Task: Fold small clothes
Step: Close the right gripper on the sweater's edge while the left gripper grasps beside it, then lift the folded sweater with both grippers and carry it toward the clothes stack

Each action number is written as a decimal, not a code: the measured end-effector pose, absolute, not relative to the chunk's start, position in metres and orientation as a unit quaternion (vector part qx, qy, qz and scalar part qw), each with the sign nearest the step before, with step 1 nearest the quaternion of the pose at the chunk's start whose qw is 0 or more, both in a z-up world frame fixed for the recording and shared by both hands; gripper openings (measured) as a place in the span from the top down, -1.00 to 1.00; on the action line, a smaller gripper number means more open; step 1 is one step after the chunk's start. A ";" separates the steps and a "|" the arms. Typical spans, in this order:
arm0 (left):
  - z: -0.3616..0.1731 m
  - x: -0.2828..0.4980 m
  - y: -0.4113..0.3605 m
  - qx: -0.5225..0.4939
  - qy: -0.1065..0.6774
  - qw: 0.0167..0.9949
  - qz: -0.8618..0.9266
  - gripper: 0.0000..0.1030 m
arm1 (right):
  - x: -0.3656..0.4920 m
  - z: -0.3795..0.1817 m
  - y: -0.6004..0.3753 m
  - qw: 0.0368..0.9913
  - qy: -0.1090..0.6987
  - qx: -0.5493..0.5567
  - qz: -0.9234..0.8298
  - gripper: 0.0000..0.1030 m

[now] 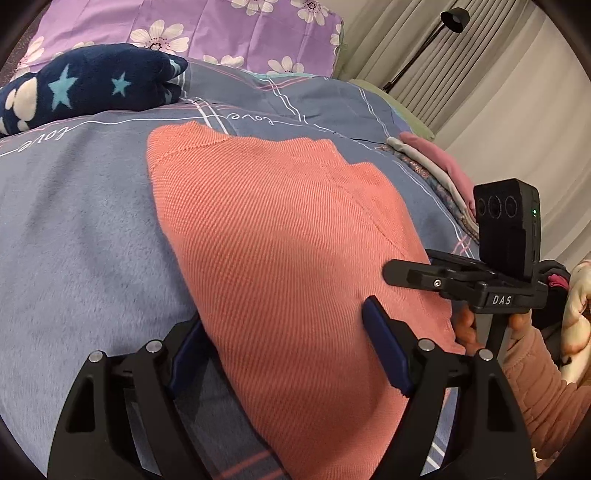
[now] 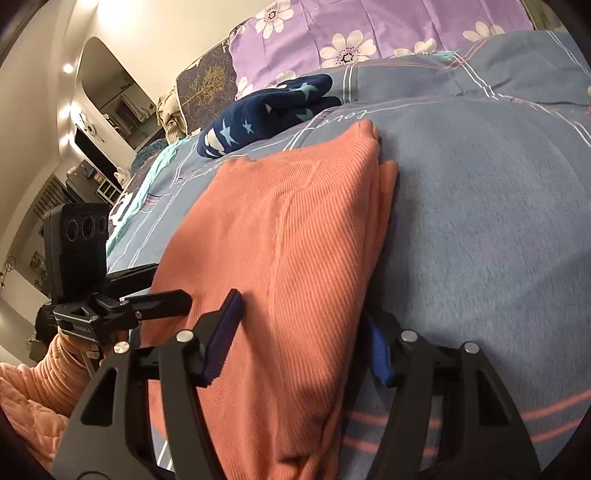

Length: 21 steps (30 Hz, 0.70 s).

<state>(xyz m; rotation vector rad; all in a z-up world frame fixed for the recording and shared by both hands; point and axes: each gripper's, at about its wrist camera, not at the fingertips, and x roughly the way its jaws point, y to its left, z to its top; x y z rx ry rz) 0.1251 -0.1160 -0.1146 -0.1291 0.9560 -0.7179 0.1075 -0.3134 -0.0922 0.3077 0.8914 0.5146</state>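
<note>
A folded orange ribbed garment (image 1: 280,229) (image 2: 291,229) lies on the blue-grey bedcover (image 1: 74,229). My left gripper (image 1: 288,349) straddles its left part. The outer pad (image 1: 186,354) sits tucked at the cloth's edge and the inner pad (image 1: 388,347) rests on top, with the jaws wide. My right gripper (image 2: 301,339) straddles the right part, with one pad (image 2: 221,332) on the cloth and the other pad (image 2: 380,354) half hidden at the right edge. Its jaws are closing with the garment between them. No bunching shows in the cloth.
A navy star-print garment (image 1: 92,85) (image 2: 266,110) lies further up the bed, before a purple floral pillow (image 1: 221,29). A stack of folded clothes (image 1: 436,173) sits at the bed's right edge, and a floor lamp (image 1: 424,48) stands by the curtains. A person's pink sleeve (image 2: 44,369) shows.
</note>
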 end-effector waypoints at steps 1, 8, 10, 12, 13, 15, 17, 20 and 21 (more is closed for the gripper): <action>-0.115 0.127 -0.117 -0.061 0.451 0.823 -0.339 -0.55 | 0.110 -0.093 -0.313 0.858 0.426 0.147 0.246 -0.25; -0.116 0.144 -0.120 -0.077 0.453 0.813 -0.359 -0.55 | 0.138 -0.093 -0.306 0.843 0.433 0.132 0.292 -0.26; -0.117 0.149 -0.122 -0.086 0.452 0.810 -0.364 -0.55 | 0.142 -0.093 -0.304 0.842 0.434 0.130 0.293 -0.16; -0.116 0.151 -0.123 -0.087 0.451 0.810 -0.364 -0.54 | 0.145 -0.092 -0.302 0.845 0.434 0.131 0.282 -0.01; -0.115 0.151 -0.123 -0.082 0.449 0.813 -0.360 -0.38 | 0.143 -0.090 -0.302 0.850 0.433 0.127 0.273 0.10; -0.114 0.151 -0.122 -0.076 0.446 0.820 -0.351 -0.03 | 0.139 -0.086 -0.299 0.858 0.429 0.121 0.256 0.28; -0.108 0.148 -0.120 -0.080 0.438 0.824 -0.350 0.26 | 0.133 -0.078 -0.296 0.867 0.421 0.116 0.239 0.43; -0.094 0.140 -0.125 -0.055 0.418 0.842 -0.337 0.36 | 0.122 -0.061 -0.289 0.883 0.400 0.101 0.223 0.55; -0.088 0.135 -0.128 -0.042 0.409 0.849 -0.333 0.36 | 0.116 -0.052 -0.285 0.891 0.388 0.094 0.218 0.56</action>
